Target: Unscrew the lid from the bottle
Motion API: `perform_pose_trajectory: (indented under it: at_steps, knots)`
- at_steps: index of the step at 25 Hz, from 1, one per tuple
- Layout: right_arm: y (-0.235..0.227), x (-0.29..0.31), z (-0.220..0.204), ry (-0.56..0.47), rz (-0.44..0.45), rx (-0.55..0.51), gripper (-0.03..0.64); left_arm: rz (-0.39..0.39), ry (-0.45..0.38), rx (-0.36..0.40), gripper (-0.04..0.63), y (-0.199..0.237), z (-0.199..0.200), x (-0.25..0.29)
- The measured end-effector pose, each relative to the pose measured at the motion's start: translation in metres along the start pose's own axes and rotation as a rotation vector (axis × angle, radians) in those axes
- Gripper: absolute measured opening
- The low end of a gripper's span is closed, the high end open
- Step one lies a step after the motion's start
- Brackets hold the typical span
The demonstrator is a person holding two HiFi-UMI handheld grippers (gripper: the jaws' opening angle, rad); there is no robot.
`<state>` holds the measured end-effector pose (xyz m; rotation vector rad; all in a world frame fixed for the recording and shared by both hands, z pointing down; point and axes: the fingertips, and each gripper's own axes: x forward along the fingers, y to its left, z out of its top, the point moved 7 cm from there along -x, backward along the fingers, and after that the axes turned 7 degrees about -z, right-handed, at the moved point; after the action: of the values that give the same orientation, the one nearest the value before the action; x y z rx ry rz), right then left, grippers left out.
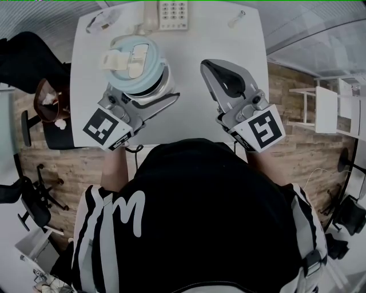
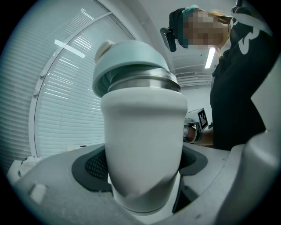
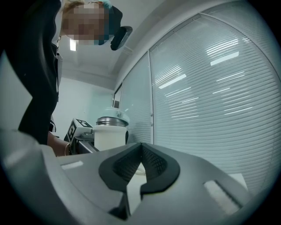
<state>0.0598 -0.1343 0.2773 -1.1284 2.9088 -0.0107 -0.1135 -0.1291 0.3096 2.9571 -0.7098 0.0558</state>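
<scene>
A white bottle [image 2: 142, 132] with a metal neck ring stands upright on the white table [image 1: 191, 48]. Its pale blue lid [image 1: 140, 71], which carries a cream flip tab, sits on top of it; in the left gripper view the lid [image 2: 131, 61] appears slightly tilted. My left gripper [image 2: 142, 178] is shut on the bottle's white body, one dark pad on each side. In the head view the left gripper [image 1: 142, 96] reaches in from the near side. My right gripper [image 1: 213, 70] hovers to the right of the bottle, apart from it. The right gripper [image 3: 141, 159] is shut with nothing in it.
A white keypad phone [image 1: 171, 14] lies at the table's far edge, with a round disc [image 1: 103, 20] at the far left corner and a small object [image 1: 236, 20] at the far right. Dark chairs [image 1: 34, 86] stand left of the table, white shelving [image 1: 323, 109] to its right.
</scene>
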Motion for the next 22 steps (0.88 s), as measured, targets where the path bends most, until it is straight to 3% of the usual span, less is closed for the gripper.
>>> perform_pose_trajectory:
  at_steps: [22]
  knots:
    - [-0.0029,-0.0059,-0.0032,0.006,-0.020,0.008,-0.005,0.001,-0.005,0.000,0.436,-0.0034,0.0003,0.0046]
